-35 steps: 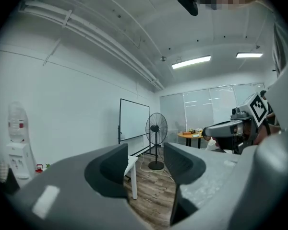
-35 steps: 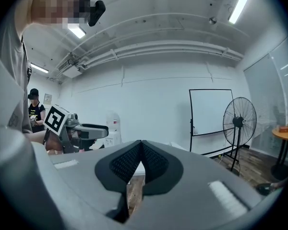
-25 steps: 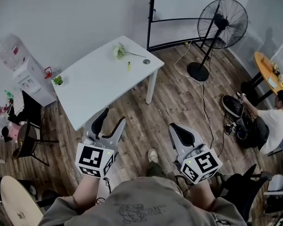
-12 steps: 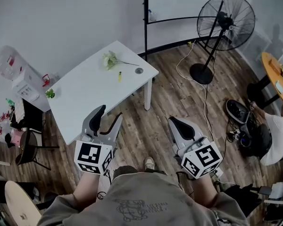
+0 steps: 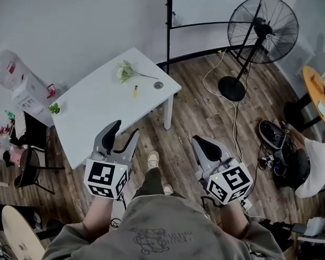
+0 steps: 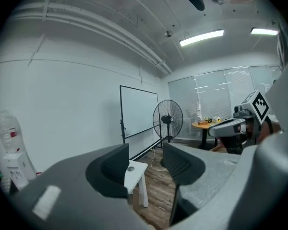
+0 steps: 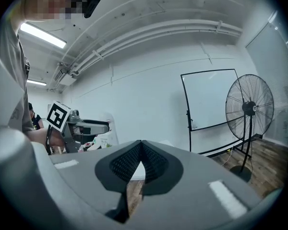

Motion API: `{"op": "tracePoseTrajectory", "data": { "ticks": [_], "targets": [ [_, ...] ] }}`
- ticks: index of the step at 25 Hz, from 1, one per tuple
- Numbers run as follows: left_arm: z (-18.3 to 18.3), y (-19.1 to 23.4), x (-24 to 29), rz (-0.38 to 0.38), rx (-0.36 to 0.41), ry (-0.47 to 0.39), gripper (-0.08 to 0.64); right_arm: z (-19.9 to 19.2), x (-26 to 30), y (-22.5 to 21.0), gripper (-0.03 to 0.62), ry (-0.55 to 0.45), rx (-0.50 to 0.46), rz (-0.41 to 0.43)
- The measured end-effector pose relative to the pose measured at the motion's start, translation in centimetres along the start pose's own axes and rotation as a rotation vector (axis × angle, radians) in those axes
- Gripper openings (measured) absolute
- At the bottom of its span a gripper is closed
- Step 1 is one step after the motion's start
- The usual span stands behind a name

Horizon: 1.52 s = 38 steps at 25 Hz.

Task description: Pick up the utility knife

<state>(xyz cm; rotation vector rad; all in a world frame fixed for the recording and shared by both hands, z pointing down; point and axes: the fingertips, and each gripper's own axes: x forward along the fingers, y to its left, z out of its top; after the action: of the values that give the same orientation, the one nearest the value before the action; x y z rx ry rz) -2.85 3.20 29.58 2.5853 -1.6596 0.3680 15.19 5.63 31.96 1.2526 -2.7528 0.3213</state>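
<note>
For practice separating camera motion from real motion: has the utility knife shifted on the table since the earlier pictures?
No. The utility knife still lies between the flowers and the small round object on the table.

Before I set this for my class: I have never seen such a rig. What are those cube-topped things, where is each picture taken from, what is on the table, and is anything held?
No robot here: a standing person holds a hand tool ending in a two-fingered claw in each hand. The head view comes from a camera on the person's head, looking down; the two gripper views come from cameras riding on each tool, looking along its claw. The left claw is open, the right claw shut; both hold nothing. Ahead stands a white table. On it lie a small yellow utility knife, a sprig of flowers, a small round object and a little green plant.
</note>
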Motion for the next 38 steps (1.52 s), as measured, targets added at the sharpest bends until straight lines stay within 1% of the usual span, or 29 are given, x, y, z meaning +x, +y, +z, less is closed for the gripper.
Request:
{"op": "tracePoseTrajectory", "data": {
  "ticks": [4,9,14,18,20,23,24,28,32,38],
  "targets": [
    [-0.3,1.2,1.4,0.017,-0.014,-0.001,0.222,-0.1,1.5,-0.9,0.028,0.011,0.003,-0.003],
    [-0.6,3.0,4.1,0.016,-0.013,0.003,0.222,0.0,4.1,-2.3,0.029,0.014,0.01,-0.006],
    [-1.7,6.1,7.6,0.031,-0.039,0.035,0.222,0.0,7.8,-4.8,0.029,0.022,0.068,-0.017],
    [-2.8,9.1,11.1,0.04,-0.047,0.066,0.222,-0.4,11.7,-6.9,0.029,0.057,0.074,-0.029],
    [-3.5,10.5,13.1,0.04,-0.066,0.087,0.222,-0.7,13.8,-7.8,0.029,0.083,0.073,-0.031],
    [-4.9,12.6,16.2,0.029,-0.121,0.122,0.222,-1.6,17.1,-9.3,0.029,0.138,0.065,-0.04],
    [-5.3,13.5,17.2,0.026,-0.128,0.137,0.222,-1.9,18.3,-9.7,0.029,0.156,0.064,-0.043],
    [-7.6,16.6,20.7,0.011,-0.119,0.209,0.222,-3.0,22.6,-11.0,0.029,0.22,0.076,-0.052],
    [-10.6,19.3,24.2,-0.002,-0.15,0.282,0.222,-4.0,26.6,-12.5,0.029,0.278,0.083,-0.058],
    [-14.7,21.9,29.1,-0.047,-0.175,0.373,0.222,-6.3,32.3,-14.7,0.029,0.355,0.095,-0.064]
  ]
}}
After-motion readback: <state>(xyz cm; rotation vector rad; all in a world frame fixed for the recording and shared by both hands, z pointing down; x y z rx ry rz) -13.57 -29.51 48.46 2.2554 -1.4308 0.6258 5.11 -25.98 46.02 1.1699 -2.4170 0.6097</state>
